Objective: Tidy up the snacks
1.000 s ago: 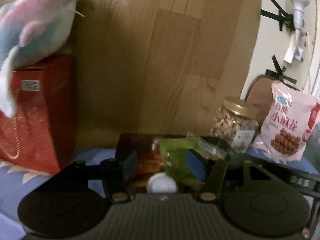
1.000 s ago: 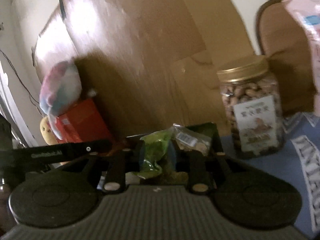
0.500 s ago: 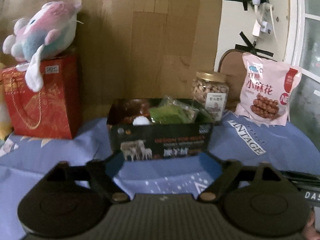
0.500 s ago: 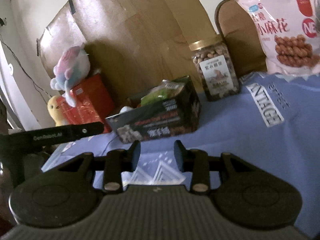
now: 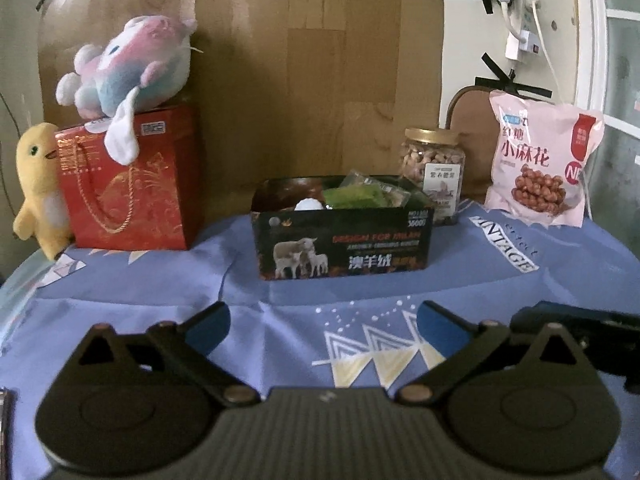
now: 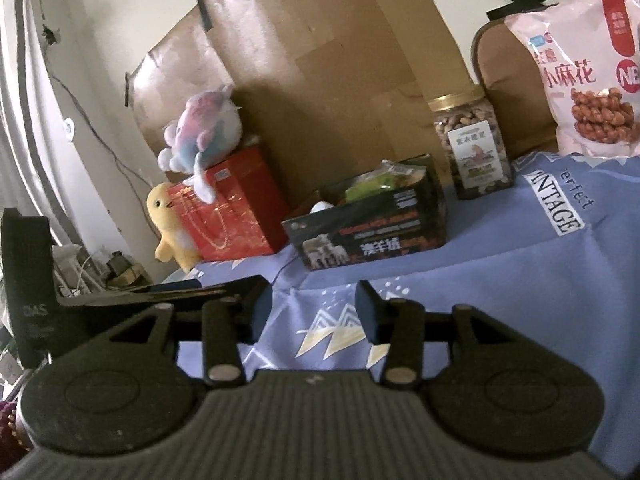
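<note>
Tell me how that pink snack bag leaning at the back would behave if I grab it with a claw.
The pink snack bag looks puffy and thin-filmed, so it would probably crumple and feel light. Its glossy surface may slip. It stands leaning against the chair back, so a push would likely topple it, perhaps toward the nut jar.

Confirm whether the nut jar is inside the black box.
No. The nut jar stands on the cloth behind the black box, lid on, outside its walls.

Left gripper (image 5: 323, 322) jaws wide apart, empty; right gripper (image 6: 314, 312) likewise.
</note>
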`<state>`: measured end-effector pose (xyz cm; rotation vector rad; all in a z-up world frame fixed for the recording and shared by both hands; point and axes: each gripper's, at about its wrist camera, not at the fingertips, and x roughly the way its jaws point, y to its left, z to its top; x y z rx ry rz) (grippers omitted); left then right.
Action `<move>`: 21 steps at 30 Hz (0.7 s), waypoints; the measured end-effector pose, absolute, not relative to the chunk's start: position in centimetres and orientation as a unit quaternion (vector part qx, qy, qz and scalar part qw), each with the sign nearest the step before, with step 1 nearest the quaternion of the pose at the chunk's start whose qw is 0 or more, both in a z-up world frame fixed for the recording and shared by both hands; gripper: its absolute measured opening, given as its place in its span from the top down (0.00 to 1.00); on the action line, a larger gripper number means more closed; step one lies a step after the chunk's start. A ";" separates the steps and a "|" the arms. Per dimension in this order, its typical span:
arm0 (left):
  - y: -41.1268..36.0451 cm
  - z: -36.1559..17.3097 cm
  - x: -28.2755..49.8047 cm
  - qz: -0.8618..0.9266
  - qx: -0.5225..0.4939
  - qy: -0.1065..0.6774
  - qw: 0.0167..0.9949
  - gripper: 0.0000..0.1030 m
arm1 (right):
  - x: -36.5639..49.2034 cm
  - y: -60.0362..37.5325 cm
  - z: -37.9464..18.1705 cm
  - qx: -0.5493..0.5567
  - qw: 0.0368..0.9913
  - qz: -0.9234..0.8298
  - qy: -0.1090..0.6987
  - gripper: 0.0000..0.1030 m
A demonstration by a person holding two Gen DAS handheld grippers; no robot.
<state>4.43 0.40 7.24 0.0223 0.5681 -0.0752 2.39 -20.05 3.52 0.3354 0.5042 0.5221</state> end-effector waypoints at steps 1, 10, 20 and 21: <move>0.4 7.2 4.2 -0.036 0.014 0.279 0.959 0.00 | 2.2 -20.0 3.6 0.163 0.921 0.255 0.245 0.52; 0.5 6.4 4.0 -0.036 0.011 0.298 0.954 0.00 | 2.0 -19.6 3.6 0.163 0.921 0.254 0.248 0.50; 0.5 5.5 4.3 -0.009 0.018 0.305 0.952 0.00 | 2.0 -19.8 3.2 0.167 0.920 0.248 0.254 0.48; 0.4 5.6 4.2 -0.005 0.022 0.301 0.953 0.00 | 2.0 -19.9 3.2 0.168 0.920 0.247 0.254 0.48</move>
